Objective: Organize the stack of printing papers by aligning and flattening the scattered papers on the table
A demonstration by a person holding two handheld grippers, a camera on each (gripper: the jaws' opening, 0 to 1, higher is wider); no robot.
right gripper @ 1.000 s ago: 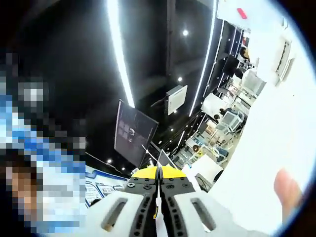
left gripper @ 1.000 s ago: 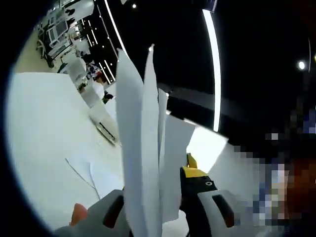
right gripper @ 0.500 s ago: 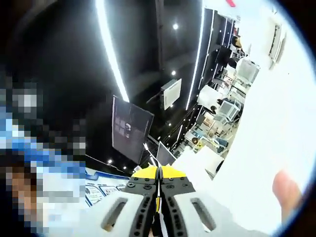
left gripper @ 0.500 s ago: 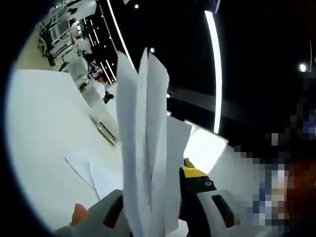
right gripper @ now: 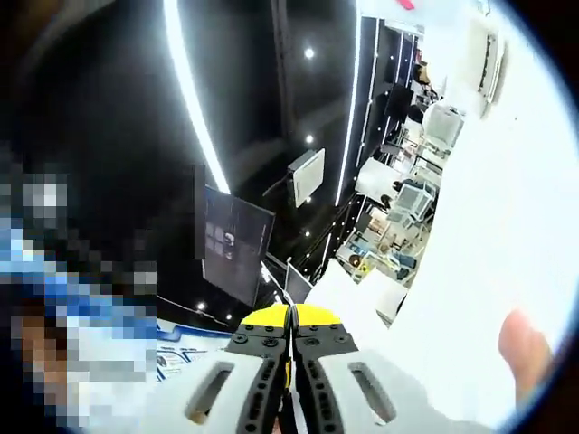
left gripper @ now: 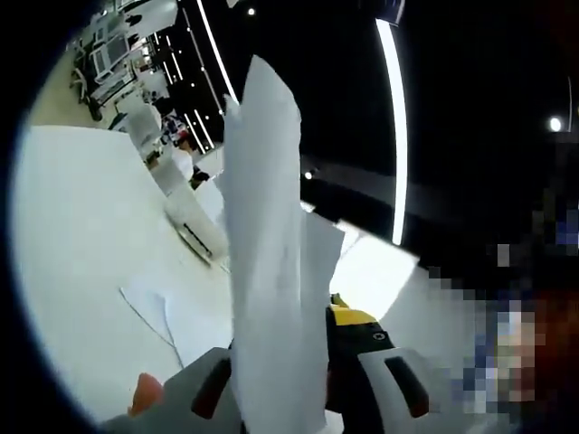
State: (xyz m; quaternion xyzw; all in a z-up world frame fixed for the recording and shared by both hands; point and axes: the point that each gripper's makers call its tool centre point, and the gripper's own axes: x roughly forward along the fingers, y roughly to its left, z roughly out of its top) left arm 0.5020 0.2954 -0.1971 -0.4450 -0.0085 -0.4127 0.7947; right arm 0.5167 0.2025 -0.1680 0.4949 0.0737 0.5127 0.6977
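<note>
In the left gripper view, the left gripper (left gripper: 282, 362) clamps a sheaf of white printing papers (left gripper: 271, 253) that stands on edge between its grey, yellow-tipped jaws and rises up the middle of the frame. A white tabletop (left gripper: 81, 262) fills the left side, with one loose white sheet (left gripper: 172, 316) lying flat at lower left. In the right gripper view, the right gripper (right gripper: 289, 348) at bottom centre has its jaws pressed together on a thin white paper edge (right gripper: 288, 411) seen end-on.
</note>
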